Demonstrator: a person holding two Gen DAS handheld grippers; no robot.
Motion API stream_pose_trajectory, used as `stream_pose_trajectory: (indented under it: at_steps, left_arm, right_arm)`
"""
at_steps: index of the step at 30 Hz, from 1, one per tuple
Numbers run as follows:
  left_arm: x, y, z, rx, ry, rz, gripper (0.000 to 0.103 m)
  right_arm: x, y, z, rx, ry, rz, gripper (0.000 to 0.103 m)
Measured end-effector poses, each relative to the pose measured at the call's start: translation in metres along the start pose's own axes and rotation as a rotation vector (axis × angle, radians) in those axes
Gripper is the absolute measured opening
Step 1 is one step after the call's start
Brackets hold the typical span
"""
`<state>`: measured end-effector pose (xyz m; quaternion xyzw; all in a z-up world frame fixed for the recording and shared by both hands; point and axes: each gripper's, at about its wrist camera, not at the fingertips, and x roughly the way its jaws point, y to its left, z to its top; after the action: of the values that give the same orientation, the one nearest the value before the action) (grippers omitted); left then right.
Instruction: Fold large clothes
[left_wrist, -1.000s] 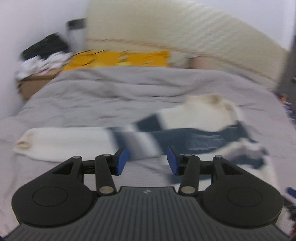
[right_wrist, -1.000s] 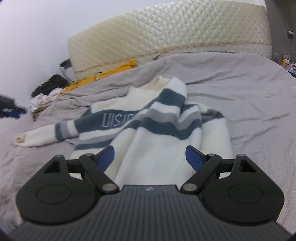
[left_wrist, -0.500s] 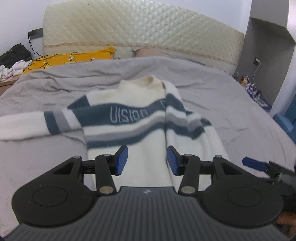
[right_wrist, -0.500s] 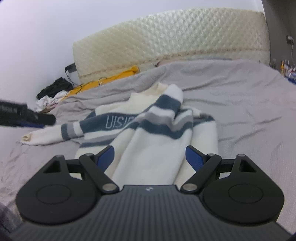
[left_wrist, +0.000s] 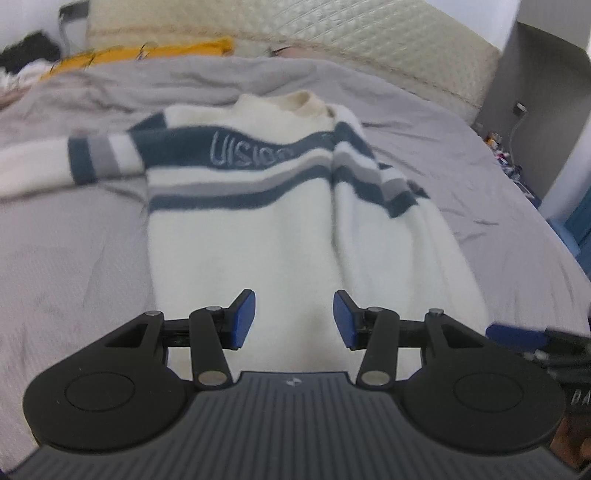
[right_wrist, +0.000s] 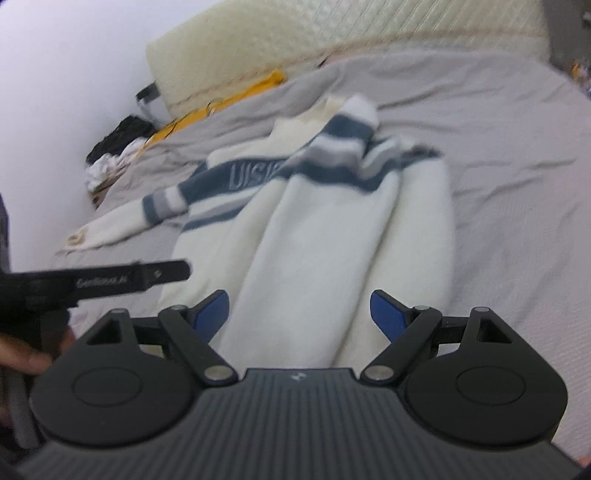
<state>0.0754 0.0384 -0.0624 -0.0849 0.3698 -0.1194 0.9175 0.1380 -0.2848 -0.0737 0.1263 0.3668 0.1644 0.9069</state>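
Left wrist: left tongs (left_wrist: 293, 319) half open, empty, above sweater (left_wrist: 251, 236) hem on bed (left_wrist: 461, 147); right side folded over.

Right wrist: right tongs (right_wrist: 300, 314) wide open, empty, over sweater (right_wrist: 314, 229).

Sweater (left_wrist: 243, 236) lay flat on the bed (left_wrist: 74, 258), collar toward the headboard (left_wrist: 369, 40) behind it; one sleeve stretched out left, the other folded over the body. Clothes pile (right_wrist: 110, 155) sat at the bed's far-left corner.
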Motion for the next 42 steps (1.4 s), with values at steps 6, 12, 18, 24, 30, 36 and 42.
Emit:
stream_pose_trajectory:
  at_steps: [6, 12, 18, 24, 30, 36, 42]
  left_arm:
    - [0.010, 0.018, -0.002, -0.077, 0.011, 0.024, 0.053]
    - [0.026, 0.028, -0.002, -0.118, 0.025, 0.069, 0.051]
    - [0.029, 0.030, -0.003, -0.117, 0.017, 0.086, 0.051]
    - [0.026, 0.032, -0.003, -0.125, 0.006, 0.092, 0.051]
    - [0.023, 0.033, -0.004, -0.139, -0.002, 0.090, 0.051]
    - [0.021, 0.036, -0.003, -0.156, -0.010, 0.088, 0.051]
    - [0.018, 0.041, -0.004, -0.188, -0.008, 0.083, 0.051]
  right_arm:
    - [0.022, 0.010, -0.008, -0.030, 0.083, 0.039, 0.085]
    - [0.036, 0.029, -0.019, -0.156, 0.122, 0.020, 0.078]
    - [0.038, 0.047, -0.027, -0.289, 0.120, -0.006, 0.069]
    - [0.030, 0.054, -0.028, -0.338, 0.066, -0.025, 0.060]
    - [0.029, 0.057, -0.030, -0.343, 0.057, -0.036, 0.047]
    - [0.029, 0.063, -0.032, -0.341, 0.073, 0.019, 0.044]
    - [0.053, 0.056, -0.041, -0.309, 0.161, -0.040, 0.045]
